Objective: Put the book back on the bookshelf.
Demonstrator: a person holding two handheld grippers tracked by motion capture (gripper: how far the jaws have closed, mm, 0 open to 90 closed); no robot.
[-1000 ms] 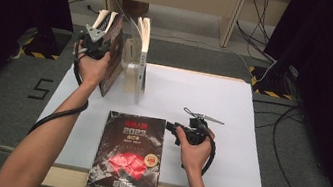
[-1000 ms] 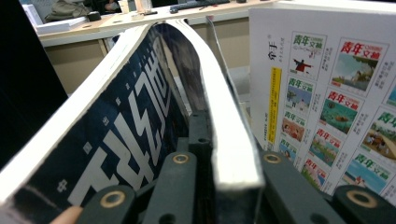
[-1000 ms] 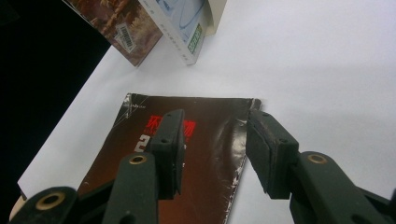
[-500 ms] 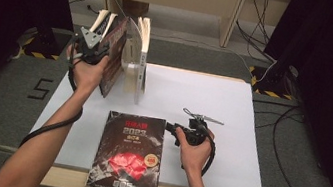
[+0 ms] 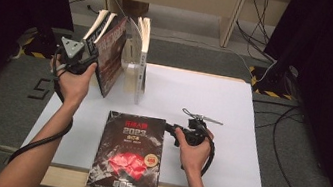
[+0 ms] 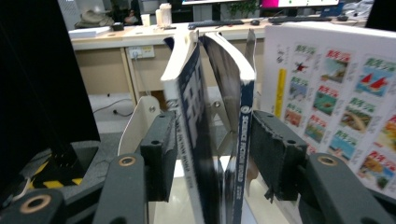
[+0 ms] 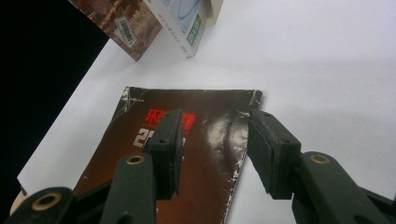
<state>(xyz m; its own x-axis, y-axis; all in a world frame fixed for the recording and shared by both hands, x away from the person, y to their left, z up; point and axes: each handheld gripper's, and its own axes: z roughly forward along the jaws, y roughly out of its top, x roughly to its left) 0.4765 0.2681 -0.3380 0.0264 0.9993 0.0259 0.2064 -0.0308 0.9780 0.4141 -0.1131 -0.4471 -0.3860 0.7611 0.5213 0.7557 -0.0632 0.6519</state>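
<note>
Lying flat on the white table (image 5: 232,114), near its front edge: dark book (image 5: 129,153); standing at its back-left corner: leaning books (image 5: 110,54), left gripper (image 6: 205,154) just opening around two spines; right gripper (image 7: 212,149) hovering, jaws apart, over the dark book's corner

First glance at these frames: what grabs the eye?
The dark glossy book with red cover art lies flat at the table's near edge, the right gripper open at its right side. At the far left corner, a row of upright books leans in a white bookend; the left gripper, jaws just opening, straddles two spines without pressing them.
</note>
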